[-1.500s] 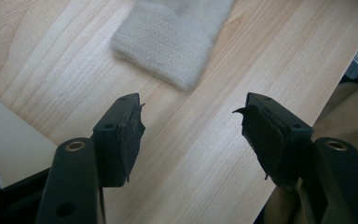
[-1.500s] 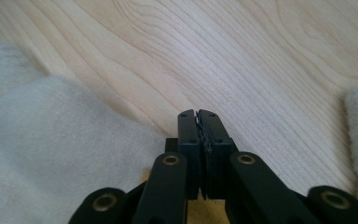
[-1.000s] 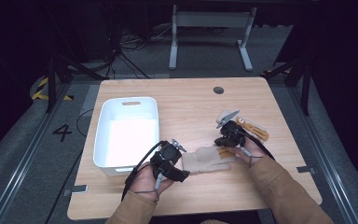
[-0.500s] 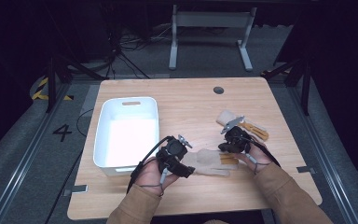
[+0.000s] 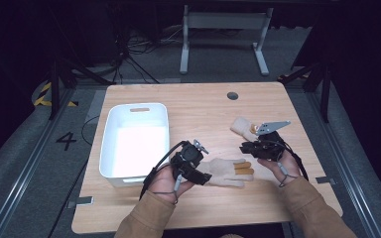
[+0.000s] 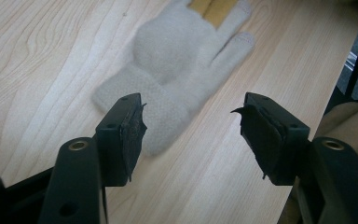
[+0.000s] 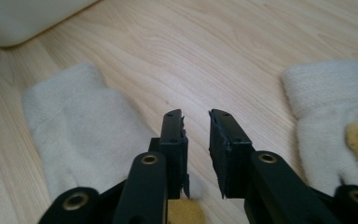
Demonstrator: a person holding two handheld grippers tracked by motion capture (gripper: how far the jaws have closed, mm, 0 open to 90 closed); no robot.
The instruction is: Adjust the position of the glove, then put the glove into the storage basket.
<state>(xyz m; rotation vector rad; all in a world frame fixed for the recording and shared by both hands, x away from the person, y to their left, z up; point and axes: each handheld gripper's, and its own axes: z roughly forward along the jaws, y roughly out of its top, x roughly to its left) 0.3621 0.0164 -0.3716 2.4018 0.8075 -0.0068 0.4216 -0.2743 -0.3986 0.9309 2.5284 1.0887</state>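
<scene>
Near the tabletop's (image 5: pixel 198 104) front edge, the left hand-held gripper (image 6: pixel 191 128) gapes wide over a cream glove (image 6: pixel 179 70); the right hand-held gripper (image 7: pixel 196 122) stands narrowly parted, empty.

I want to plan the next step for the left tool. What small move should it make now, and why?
Probably lower the left tool a little onto the near glove and close on its cuff. Its jaws stand wide open just above that cuff, nothing is held yet, and the glove lies flat on the table.
</scene>
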